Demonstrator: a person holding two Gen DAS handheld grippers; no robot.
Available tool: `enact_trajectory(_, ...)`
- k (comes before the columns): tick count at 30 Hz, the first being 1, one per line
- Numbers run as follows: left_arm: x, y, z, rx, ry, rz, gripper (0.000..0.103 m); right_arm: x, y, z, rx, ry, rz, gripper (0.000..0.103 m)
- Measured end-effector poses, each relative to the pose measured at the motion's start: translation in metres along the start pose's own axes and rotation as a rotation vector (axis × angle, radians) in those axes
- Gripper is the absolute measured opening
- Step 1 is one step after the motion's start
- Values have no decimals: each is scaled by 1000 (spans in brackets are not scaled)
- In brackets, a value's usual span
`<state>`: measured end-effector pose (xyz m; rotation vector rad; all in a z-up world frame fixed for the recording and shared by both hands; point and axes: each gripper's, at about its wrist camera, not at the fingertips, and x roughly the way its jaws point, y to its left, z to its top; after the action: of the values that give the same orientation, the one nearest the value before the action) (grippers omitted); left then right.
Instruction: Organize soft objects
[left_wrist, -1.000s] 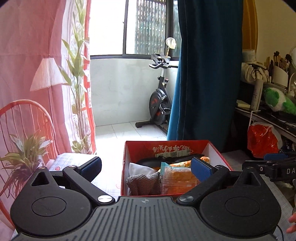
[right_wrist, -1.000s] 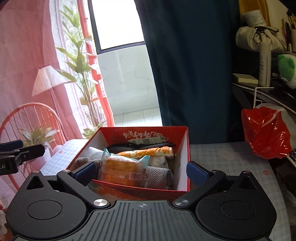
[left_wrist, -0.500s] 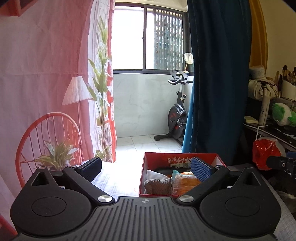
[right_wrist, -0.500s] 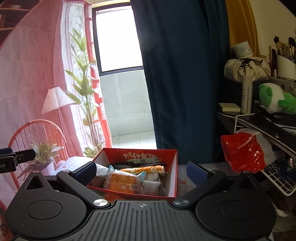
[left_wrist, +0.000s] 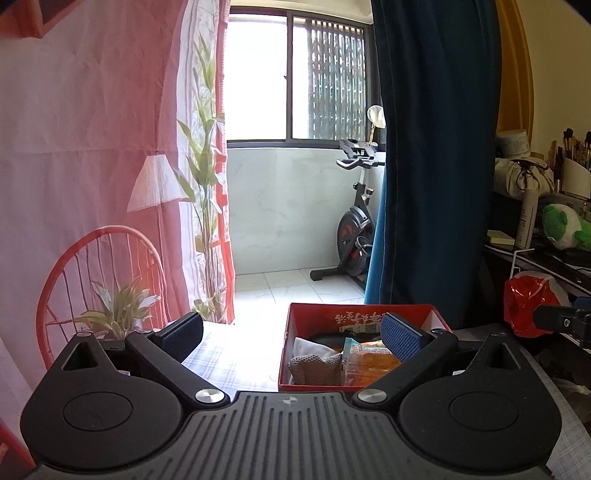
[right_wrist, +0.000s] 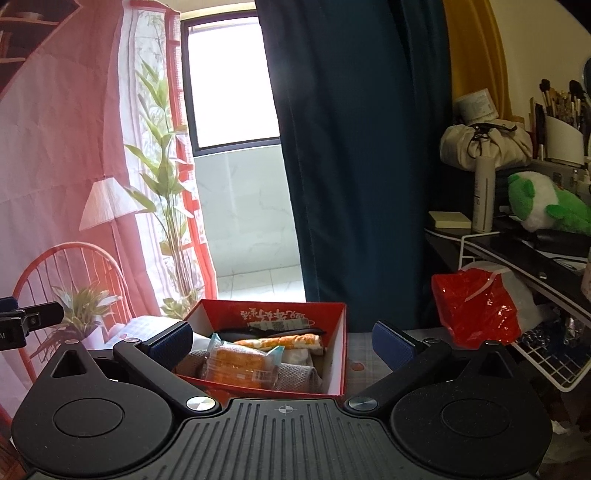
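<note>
A red cardboard box (right_wrist: 341, 347) stands on a checked tablecloth (right_wrist: 358, 354). It holds a grey knitted cloth (right_wrist: 295, 376), an orange snack packet (right_wrist: 240, 367), an orange-and-white roll (right_wrist: 284, 341), a white cloth and a black item. The box (left_wrist: 284, 354) also shows in the left wrist view, with the grey cloth (left_wrist: 314, 369) and packet (left_wrist: 369, 365). My left gripper (left_wrist: 291, 336) is open and empty, held back from the box. My right gripper (right_wrist: 282, 341) is open and empty, also back from the box.
A red plastic bag (right_wrist: 476, 306) hangs at the right by a white wire basket (right_wrist: 546, 362). A shelf holds a green-and-white plush (right_wrist: 543, 203), a bottle and brushes. A dark blue curtain (right_wrist: 362, 166) hangs behind the box. An exercise bike (left_wrist: 354, 236) stands by the window.
Both grippers have pulled back and risen away from the box, which now looks smaller and lower in both views. Both stay open and empty.
</note>
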<state>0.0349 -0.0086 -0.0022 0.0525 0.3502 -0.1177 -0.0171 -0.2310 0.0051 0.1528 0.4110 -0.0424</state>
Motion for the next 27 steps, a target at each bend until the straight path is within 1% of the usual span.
enact_trajectory(3,-1,-1,0,-1,0,9,103,0,1,0,0,6,12,103)
enact_trajectory(7,-2,-2,0,-1,-3,25,103,0,1,0,-2,5,7,103)
enact_trajectory(27,-2,-7,0,6,11,39,103,-2,-3,0,3,8,-11,103)
